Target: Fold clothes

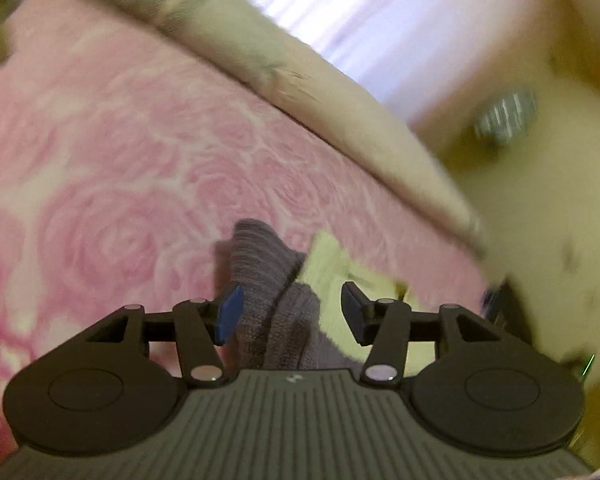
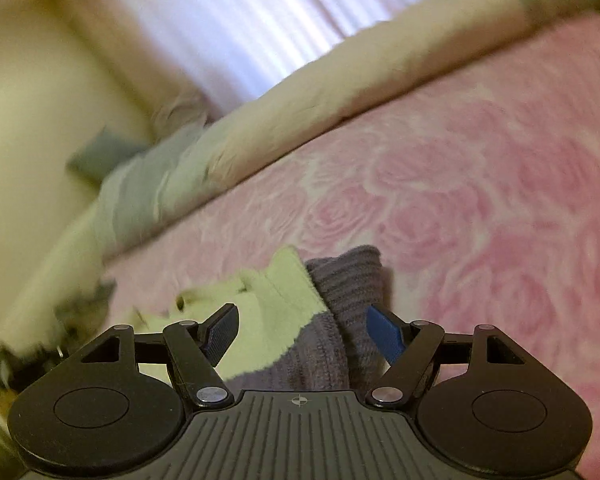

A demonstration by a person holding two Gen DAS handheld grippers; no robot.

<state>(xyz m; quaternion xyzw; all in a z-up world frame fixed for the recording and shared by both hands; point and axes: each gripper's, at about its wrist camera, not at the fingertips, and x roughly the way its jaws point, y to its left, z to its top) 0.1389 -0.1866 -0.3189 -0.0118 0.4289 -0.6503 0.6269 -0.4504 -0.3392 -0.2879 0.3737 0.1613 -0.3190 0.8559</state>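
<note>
Bedspread [image 1: 120, 168] of pink roses, pale curtain [image 2: 236, 20] behind.

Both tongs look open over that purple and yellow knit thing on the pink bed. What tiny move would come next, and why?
Probably draw both tongs straight back. The left tongs and right tongs stand open, pads off the knit garment, which lies bunched on the rose blanket. That would give a view for choosing the next fold edge.
</note>
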